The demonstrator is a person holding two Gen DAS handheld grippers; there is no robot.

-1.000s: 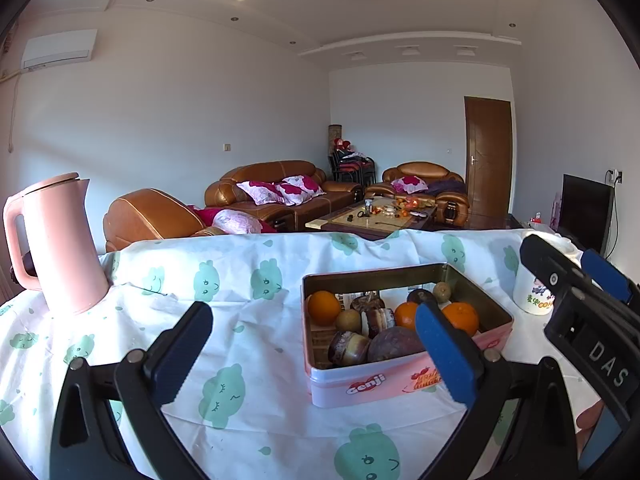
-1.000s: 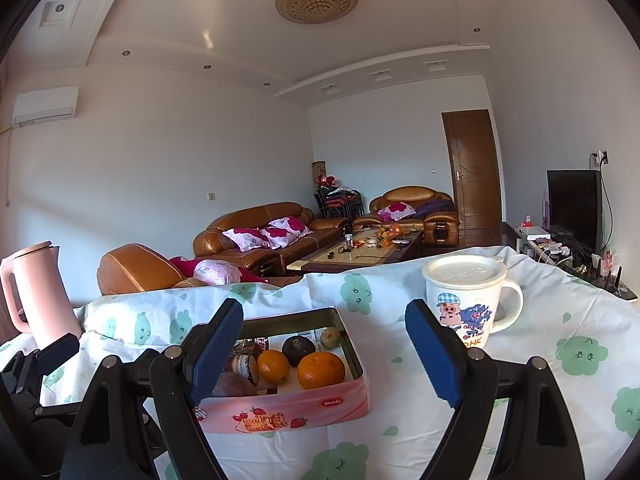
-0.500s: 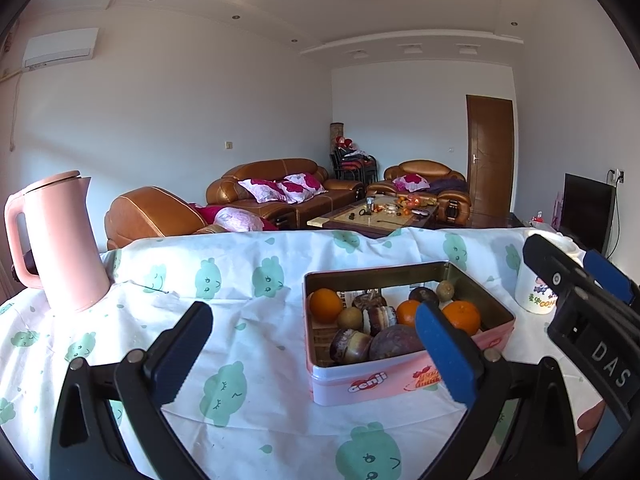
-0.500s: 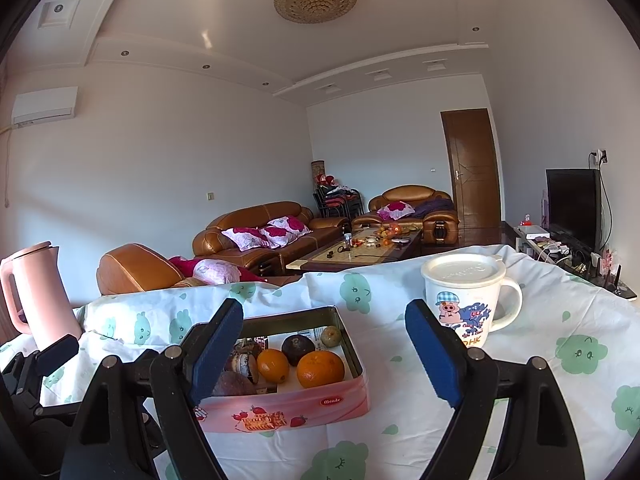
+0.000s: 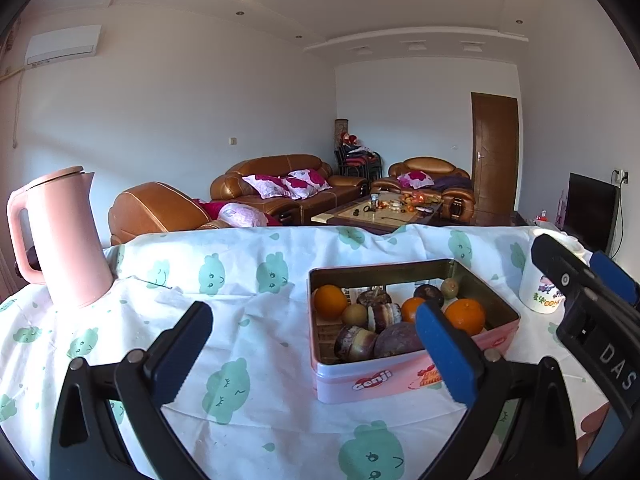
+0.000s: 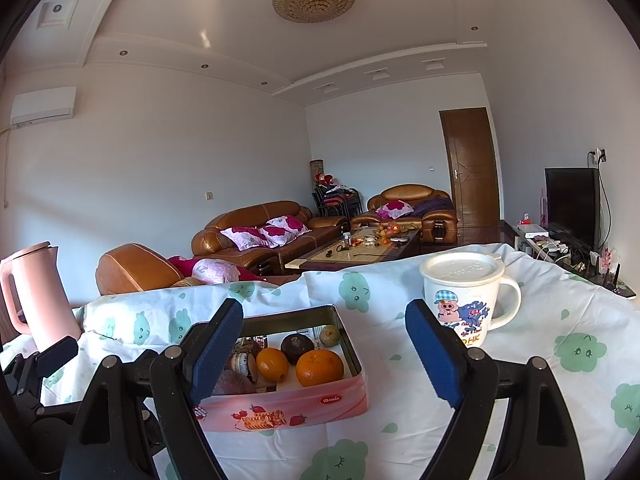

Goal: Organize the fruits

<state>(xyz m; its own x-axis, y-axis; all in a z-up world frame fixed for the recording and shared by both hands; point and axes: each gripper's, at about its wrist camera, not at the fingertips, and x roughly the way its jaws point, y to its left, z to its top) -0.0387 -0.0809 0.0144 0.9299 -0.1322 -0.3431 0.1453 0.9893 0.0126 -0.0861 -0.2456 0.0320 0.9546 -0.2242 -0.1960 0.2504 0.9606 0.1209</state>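
Left wrist view: left tool (image 5: 312, 344) hangs with fingers spread wide, gripping nothing, above the table (image 5: 256, 352). Right tool (image 6: 324, 344) is likewise spread apart and unloaded. Pink tin (image 5: 404, 378) holds oranges (image 5: 464, 316) and dark fruits, mid-table between kettle (image 5: 60, 240) and mug (image 6: 466, 300).

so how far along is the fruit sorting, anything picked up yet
Nothing looks done yet. All the fruit, including three oranges, sits mixed in the pink tin, and none lies on the tablecloth. Nothing is in hand: the left gripper and right gripper are both open and empty, short of the tin. The whole sorting is left.
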